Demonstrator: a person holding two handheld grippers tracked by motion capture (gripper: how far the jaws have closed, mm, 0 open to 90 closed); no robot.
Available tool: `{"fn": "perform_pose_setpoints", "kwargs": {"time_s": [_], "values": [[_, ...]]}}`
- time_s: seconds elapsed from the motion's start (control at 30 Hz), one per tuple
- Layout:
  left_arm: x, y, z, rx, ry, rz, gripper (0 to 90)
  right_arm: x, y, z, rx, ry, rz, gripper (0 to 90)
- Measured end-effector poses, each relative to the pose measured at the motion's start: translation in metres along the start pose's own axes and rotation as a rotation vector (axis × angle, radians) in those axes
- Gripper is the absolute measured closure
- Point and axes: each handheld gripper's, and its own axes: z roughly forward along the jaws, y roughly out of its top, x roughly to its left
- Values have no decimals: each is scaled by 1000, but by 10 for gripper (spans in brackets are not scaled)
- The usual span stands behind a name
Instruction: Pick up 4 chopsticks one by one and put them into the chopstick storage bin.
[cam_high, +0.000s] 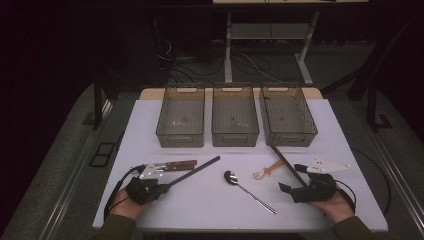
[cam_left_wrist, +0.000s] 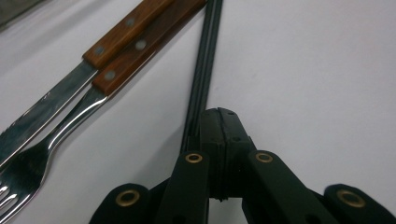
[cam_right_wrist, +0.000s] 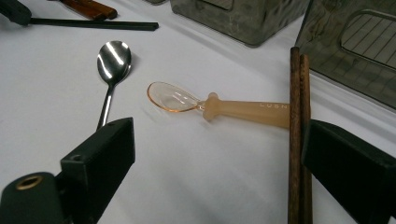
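Evidently, the black chopsticks (cam_left_wrist: 201, 70) were clamped in the left gripper (cam_left_wrist: 219, 128) for binning, while the right gripper (cam_right_wrist: 219, 154) was held open around the wooden chopsticks (cam_right_wrist: 297, 140), to be closed on next.

black chopsticks (cam_left_wrist: 201, 70) | paired, flat on table | beside wooden-handled cutlery

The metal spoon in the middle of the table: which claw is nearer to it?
Roughly even, the right slightly nearer. The metal spoon lies between them; the right claw stands open toward it, while the left claw is shut on the black chopsticks.
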Motion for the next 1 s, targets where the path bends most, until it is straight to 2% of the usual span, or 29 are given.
{"fn": "perform_pose_setpoints", "kwargs": {"time_s": [0.2, 0.3, 0.43, 0.67, 0.77, 0.93, 1.0], "values": [[-3, 8, 1, -79, -30, -18, 815, 0, 0, 1, 3, 1, -3, 94], [0, 19, 6, -123, -53, -19, 755, 0, 0, 1, 4, -1, -2, 94], [4, 28, 13, -142, -60, -23, 751, 0, 0, 2, 6, -4, -2, 94], [9, 41, 29, -135, -76, 17, 774, -1, 0, 2, 8, -4, 2, 94], [10, 46, 36, -137, -86, 19, 789, -1, 0, 2, 7, -4, 4, 94], [8, 48, 41, -129, -85, 71, 809, 0, 0, 2, 8, -3, 5, 94], [7, 48, 41, -125, -80, 80, 816, 0, 0, 2, 7, -3, 4, 94]]}}
